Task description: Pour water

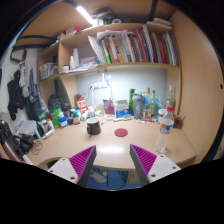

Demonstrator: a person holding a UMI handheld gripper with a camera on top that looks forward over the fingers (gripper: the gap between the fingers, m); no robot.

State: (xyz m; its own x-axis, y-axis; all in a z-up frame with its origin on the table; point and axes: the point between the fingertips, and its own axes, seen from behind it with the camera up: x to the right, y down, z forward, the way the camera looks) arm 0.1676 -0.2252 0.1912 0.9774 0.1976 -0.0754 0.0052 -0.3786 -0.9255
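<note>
- The gripper (112,165) holds nothing — its magenta-padded fingers (82,160) stand apart over the pale wooden desk (105,147).
- A clear plastic water bottle with a red-and-blue label (166,122) stands at two o'clock, well beyond the fingers.
- A dark mug (93,126) sits at eleven o'clock, beside a round red coaster (121,131).

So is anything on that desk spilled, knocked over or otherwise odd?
Nothing stands out. The desk is crowded, but the water bottle and the dark cup stand upright, and no puddle shows. The books on the shelf lean a little, as books do. The gripper hangs open, short of the desk, holding nothing.
</note>
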